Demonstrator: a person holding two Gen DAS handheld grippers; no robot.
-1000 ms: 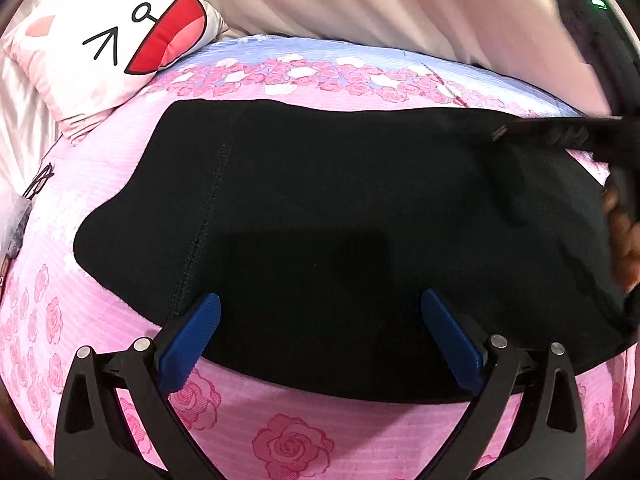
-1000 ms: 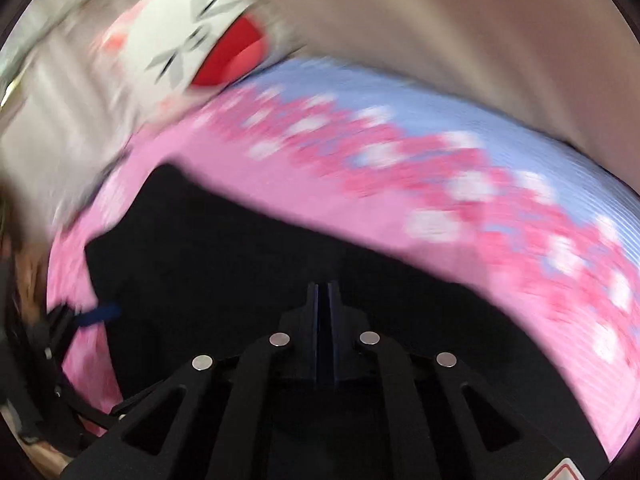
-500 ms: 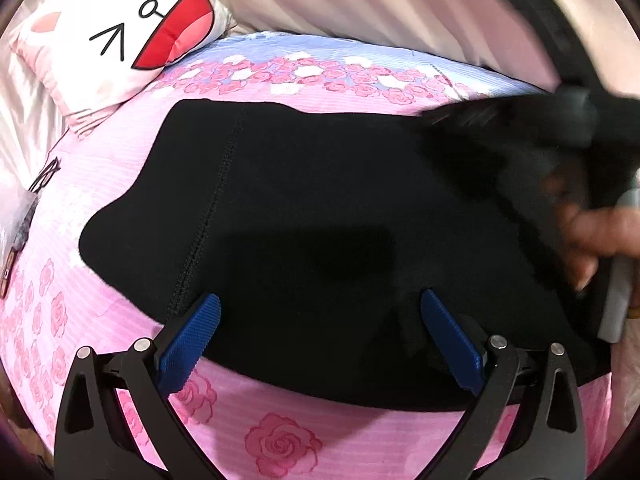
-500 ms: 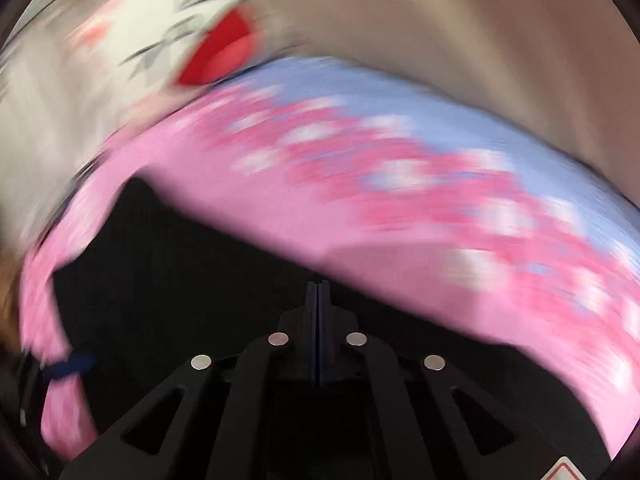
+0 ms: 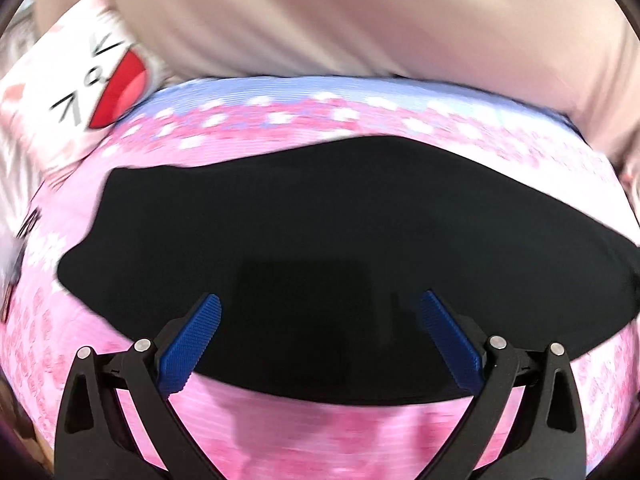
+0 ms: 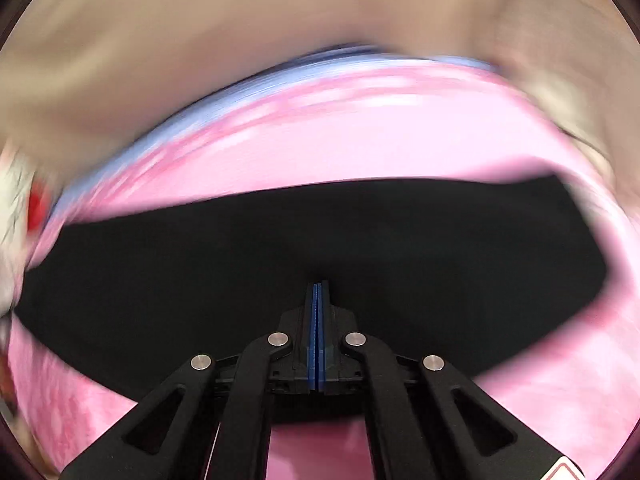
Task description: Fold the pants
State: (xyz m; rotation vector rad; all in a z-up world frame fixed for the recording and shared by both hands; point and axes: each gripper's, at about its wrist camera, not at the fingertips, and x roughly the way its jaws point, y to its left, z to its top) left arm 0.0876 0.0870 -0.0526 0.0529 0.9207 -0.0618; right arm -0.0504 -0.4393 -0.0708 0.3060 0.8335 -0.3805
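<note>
Lying in view are one pair of black pants [image 5: 320,216], one pink flowered bedsheet [image 5: 360,436], one cartoon-face pillow [image 5: 80,96] and one beige curtain [image 5: 340,20], with two grippers showing.

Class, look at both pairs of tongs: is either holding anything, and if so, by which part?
Nothing is visibly held. The left tongs are open above the black pants. The right tongs are shut, pads together, no cloth visible between them.

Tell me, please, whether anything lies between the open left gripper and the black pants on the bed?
Nothing visible does. The left gripper hangs with its jaws spread directly over the near part of the black pants, which lie flat on the pink floral bedsheet. The cartoon pillow sits well off to the far left.
</note>
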